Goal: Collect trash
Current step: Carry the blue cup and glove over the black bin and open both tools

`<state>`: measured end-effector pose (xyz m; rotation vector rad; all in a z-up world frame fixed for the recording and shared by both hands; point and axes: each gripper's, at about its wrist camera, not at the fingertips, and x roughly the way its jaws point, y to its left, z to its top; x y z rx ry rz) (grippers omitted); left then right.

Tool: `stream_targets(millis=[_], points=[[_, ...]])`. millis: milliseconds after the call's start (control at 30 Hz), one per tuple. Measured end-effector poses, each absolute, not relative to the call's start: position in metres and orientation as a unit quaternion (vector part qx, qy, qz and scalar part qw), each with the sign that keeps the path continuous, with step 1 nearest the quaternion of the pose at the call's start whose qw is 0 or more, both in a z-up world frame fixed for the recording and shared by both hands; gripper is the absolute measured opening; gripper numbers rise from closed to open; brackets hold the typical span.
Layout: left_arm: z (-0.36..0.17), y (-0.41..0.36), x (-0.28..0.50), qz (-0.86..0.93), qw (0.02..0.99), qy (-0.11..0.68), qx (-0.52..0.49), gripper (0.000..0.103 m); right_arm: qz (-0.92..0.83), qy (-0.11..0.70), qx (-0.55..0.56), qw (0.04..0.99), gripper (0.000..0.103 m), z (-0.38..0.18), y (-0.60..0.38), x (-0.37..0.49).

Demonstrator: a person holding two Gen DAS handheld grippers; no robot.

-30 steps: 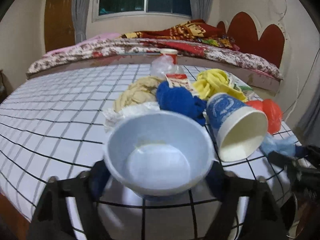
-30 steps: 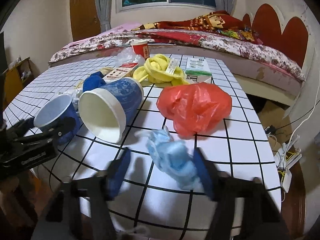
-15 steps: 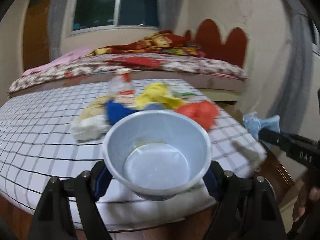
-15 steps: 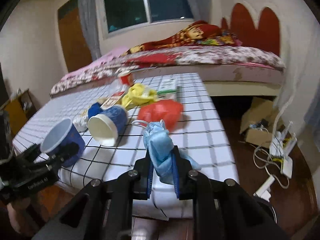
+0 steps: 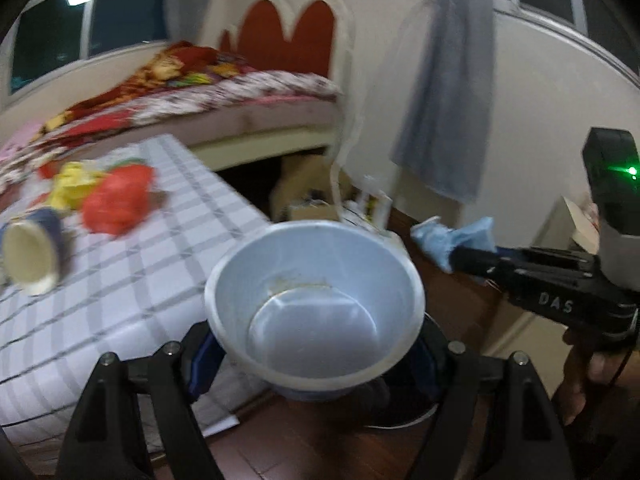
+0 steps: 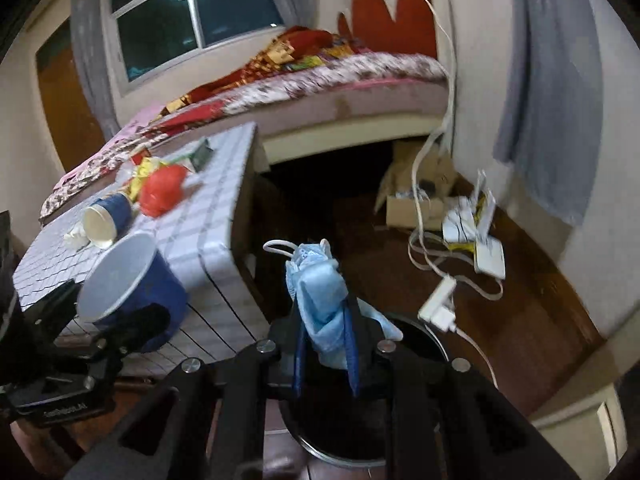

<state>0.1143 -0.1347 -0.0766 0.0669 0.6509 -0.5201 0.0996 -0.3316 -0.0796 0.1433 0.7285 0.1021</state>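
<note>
Trash was in both claws. The left claw [image 5: 316,354] was clamped on a blue paper cup [image 5: 316,304], its mouth facing the camera, held off the table's [image 5: 132,280] edge above the wooden floor [image 5: 320,444]. In the right wrist view the same cup [image 6: 128,284] showed at 9 o'clock, gripped by the left claw [image 6: 132,320].

The right claw [image 6: 326,340] was closed tight on a crumpled blue face mask [image 6: 318,292], with a white ear loop [image 6: 278,246] sticking out at the top. Below it, at 6 o'clock, sat a dark round bin [image 6: 416,344] on the floor; the mask hung over its opening. From the left wrist view the mask [image 5: 452,236] appeared at 3 o'clock, pinched at the tip of the right claw [image 5: 460,254], and part of the bin's rim [image 5: 404,424] showed beneath the cup.

On the checked table, more litter lay at 9 to 10 o'clock: a tipped paper cup [image 5: 32,254], a red plastic bag [image 5: 118,196] just beside it, and a yellow wad [image 5: 70,184] touching the bag on its far side.

Behind the table stood a bed [image 6: 320,80]. A cardboard box [image 6: 416,196], a power strip [image 6: 438,302] and white cables [image 6: 432,152] lay on the floor at 2 to 3 o'clock, near a grey curtain [image 6: 548,100].
</note>
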Motion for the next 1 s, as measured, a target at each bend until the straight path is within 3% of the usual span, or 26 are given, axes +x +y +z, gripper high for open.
stream_targets(millis=[300, 367, 400, 467, 533, 567, 1000], points=[[-0.125, -0.192, 0.122, -0.309, 0.869, 0.381, 0.061, 0.080, 0.053, 0.422, 0.156, 0.891, 0.018, -0.140, -0.394, 0.107], [-0.136, -0.199, 0.122, -0.317, 0.860, 0.395, 0.054, 0.089, 0.056, 0.436, 0.181, 0.880, 0.018, -0.153, -0.403, 0.113], [-0.141, -0.201, 0.122, -0.318, 0.857, 0.402, 0.052, 0.103, 0.061, 0.445, 0.194, 0.872, 0.020, -0.160, -0.407, 0.117], [-0.148, -0.200, 0.120, -0.312, 0.856, 0.410, 0.046, 0.102, 0.058, 0.464, 0.221, 0.856, 0.032, -0.177, -0.414, 0.126], [-0.157, -0.195, 0.124, -0.295, 0.854, 0.427, 0.042, 0.102, 0.024, 0.472, 0.235, 0.849, 0.075, -0.190, -0.426, 0.129], [-0.160, -0.191, 0.125, -0.284, 0.855, 0.432, 0.040, 0.102, 0.017, 0.472, 0.245, 0.847, 0.079, -0.194, -0.432, 0.128], [-0.150, -0.153, 0.121, -0.189, 0.889, 0.415, 0.051, 0.102, 0.010, 0.480, 0.211, 0.851, 0.079, -0.191, -0.416, 0.126]])
